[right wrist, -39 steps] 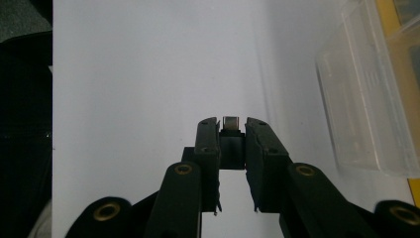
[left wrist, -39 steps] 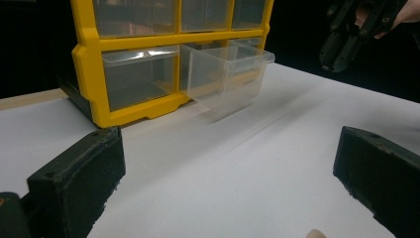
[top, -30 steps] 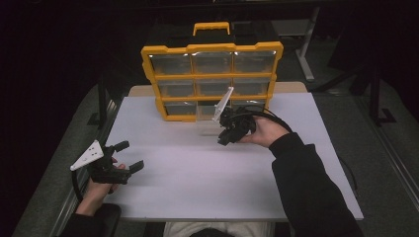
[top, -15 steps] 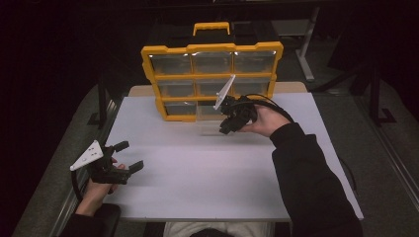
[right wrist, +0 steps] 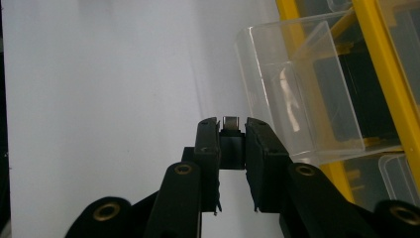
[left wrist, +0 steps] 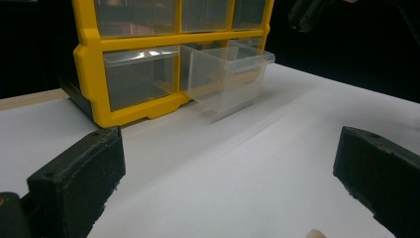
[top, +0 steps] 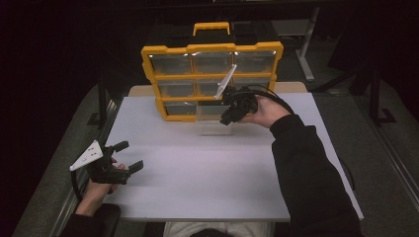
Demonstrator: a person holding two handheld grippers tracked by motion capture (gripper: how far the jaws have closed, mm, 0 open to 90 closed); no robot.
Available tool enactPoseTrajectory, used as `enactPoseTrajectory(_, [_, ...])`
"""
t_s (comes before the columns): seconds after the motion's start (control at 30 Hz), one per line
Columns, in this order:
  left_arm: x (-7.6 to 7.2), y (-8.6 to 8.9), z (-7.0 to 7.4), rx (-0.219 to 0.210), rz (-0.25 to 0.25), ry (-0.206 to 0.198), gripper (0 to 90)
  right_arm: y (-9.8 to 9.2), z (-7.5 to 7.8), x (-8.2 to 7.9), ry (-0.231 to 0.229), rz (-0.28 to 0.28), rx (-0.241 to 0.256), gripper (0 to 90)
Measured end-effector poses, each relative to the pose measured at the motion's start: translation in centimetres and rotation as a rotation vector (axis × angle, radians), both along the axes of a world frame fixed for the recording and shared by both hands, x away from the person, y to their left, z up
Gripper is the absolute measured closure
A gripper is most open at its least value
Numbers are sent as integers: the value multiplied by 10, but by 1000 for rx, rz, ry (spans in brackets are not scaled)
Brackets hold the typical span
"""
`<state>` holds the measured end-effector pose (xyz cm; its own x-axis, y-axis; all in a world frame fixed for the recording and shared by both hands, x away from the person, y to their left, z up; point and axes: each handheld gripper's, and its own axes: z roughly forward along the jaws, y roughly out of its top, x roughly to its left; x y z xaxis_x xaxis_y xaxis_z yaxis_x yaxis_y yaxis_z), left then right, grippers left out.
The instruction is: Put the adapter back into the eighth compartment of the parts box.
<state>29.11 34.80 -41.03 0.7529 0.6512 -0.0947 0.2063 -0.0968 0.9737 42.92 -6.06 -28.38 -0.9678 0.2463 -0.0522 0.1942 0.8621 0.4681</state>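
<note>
A yellow organizer (top: 149, 64) (left wrist: 89, 59) (right wrist: 386, 59) with clear drawers stands upright at the back of the white table (top: 197, 173). One bottom clear drawer (top: 210, 118) (left wrist: 228, 74) (right wrist: 297, 89) is pulled out and looks empty. My right gripper (top: 226, 118) (right wrist: 232, 131) hovers just beside and above this drawer, shut on a small dark part with a metal end (right wrist: 231, 124). My left gripper (top: 129, 155) (left wrist: 228, 168) rests at the table's front left, open with nothing between its jaws.
A black case with a yellow handle (top: 211, 27) sits behind the organizer. Broad bare tabletop lies between my two grippers. The right gripper (left wrist: 307, 12) shows at the top of the left gripper view. Dark floor and stand legs surround the table.
My right gripper has moved a little back and right, toward the organizer and over the pulled-out drawer, still holding the small part. The left gripper has stayed put.
</note>
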Motion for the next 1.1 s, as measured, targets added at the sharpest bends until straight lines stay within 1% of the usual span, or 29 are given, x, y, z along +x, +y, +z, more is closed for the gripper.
enactPoseTrajectory(0.3, [0,1,0,-2,2,-1,0,-1,2,12,1,-28,16,752])
enactPoseTrajectory(0.5, [-1,1,0,1,1,-2,0,-2,1,21,0,-46,15,752])
enactPoseTrajectory(0.83, [-1,1,0,1,0,-1,0,1,0,30,-9,-57,17,752])
enactPoseTrajectory(0.87, [-1,0,0,2,-2,-2,0,2,0,34,-13,-59,20,752])
enactPoseTrajectory(1.1, [-1,1,0,0,0,-2,0,4,-3,39,-17,-68,21,752])
